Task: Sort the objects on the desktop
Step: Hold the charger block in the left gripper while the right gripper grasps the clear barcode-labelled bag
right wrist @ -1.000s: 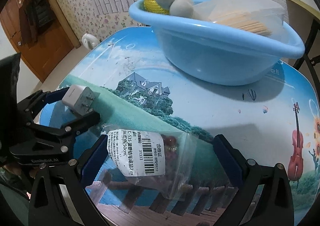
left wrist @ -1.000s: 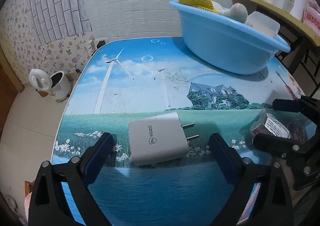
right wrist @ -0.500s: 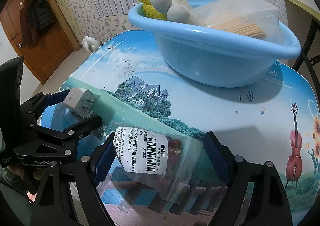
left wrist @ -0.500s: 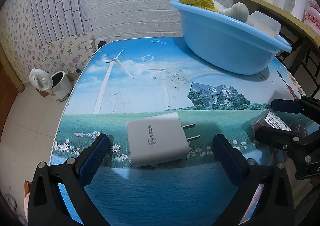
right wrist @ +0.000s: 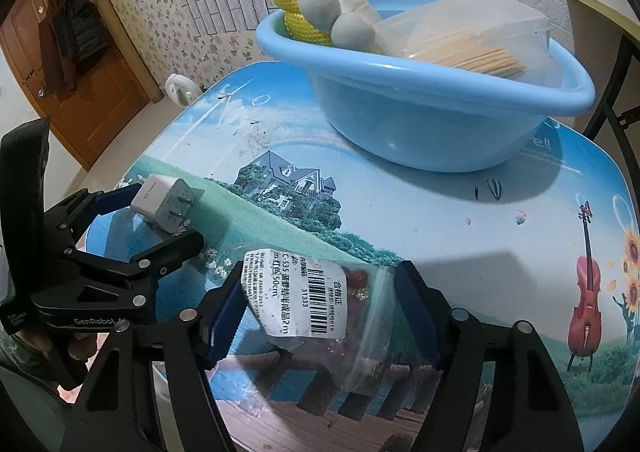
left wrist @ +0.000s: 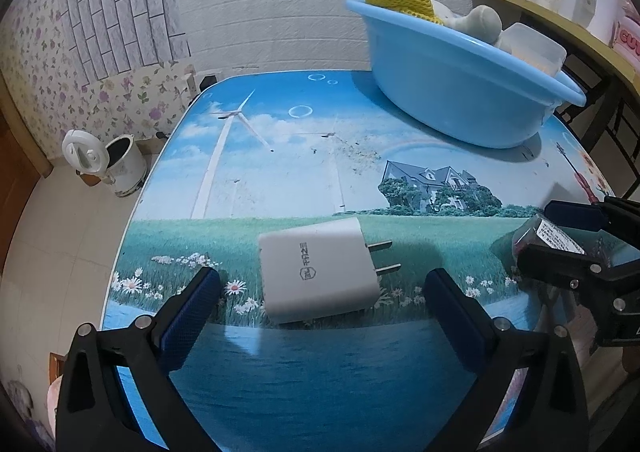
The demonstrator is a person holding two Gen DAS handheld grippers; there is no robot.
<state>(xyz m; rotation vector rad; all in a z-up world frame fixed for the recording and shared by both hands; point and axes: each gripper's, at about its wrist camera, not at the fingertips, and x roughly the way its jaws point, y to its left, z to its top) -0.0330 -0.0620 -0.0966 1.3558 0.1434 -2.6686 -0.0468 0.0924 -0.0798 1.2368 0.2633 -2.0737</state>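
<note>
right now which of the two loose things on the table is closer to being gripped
The bag of red beads: the right gripper has narrowed onto its sides. The white charger lies between the wide-open fingers of the left gripper, untouched.
</note>
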